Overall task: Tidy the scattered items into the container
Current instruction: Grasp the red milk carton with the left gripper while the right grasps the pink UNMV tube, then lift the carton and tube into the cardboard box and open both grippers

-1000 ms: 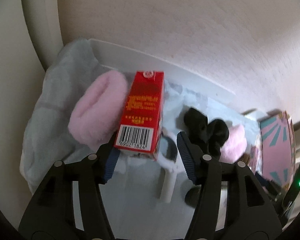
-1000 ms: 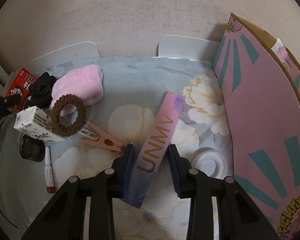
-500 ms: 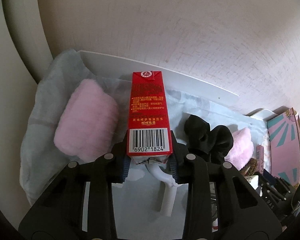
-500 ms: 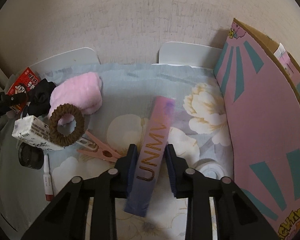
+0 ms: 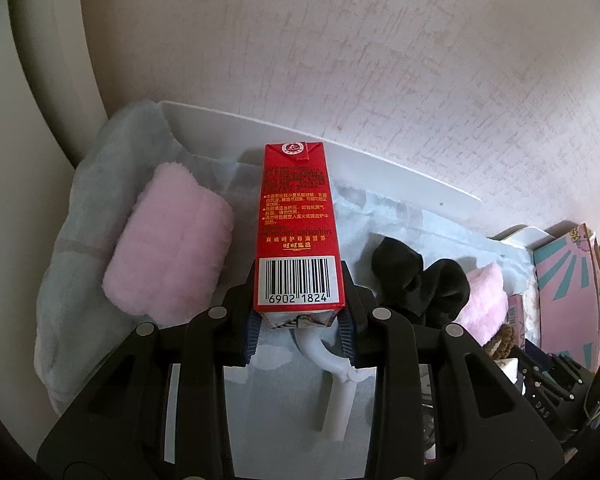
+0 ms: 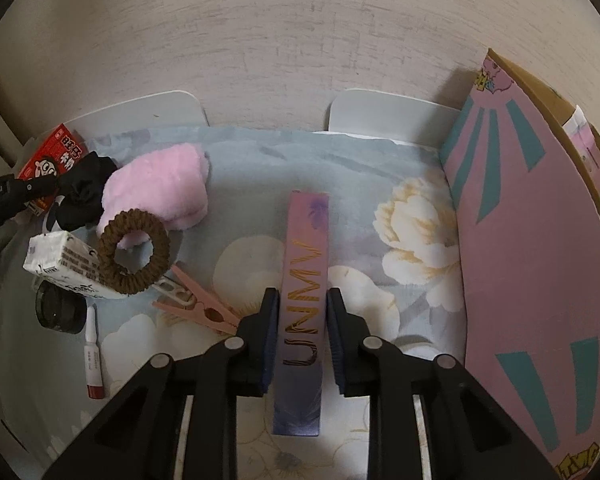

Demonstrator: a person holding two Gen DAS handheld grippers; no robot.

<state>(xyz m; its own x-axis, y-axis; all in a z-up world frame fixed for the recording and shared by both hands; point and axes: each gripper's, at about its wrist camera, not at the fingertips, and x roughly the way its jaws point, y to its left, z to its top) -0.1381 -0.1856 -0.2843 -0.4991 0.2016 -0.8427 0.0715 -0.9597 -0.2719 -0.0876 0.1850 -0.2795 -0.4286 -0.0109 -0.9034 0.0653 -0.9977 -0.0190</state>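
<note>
My left gripper is shut on a red milk carton and holds it lifted above the cloth; the carton also shows at the far left of the right wrist view. My right gripper is shut on a long pink-purple box lettered UNMV, raised over the flowered cloth. The pink cardboard container stands at the right, its opening hidden from here.
On the cloth lie a pink fluffy pad, a black cloth bundle, a brown scrunchie, a white carton, a pink clothespin, a dark jar, a small red-capped tube. Another pink pad lies left. Wall behind.
My left gripper closed on the red carton and lifted it, straightening it. My right gripper raised the UNMV box and turned it upright in view.
</note>
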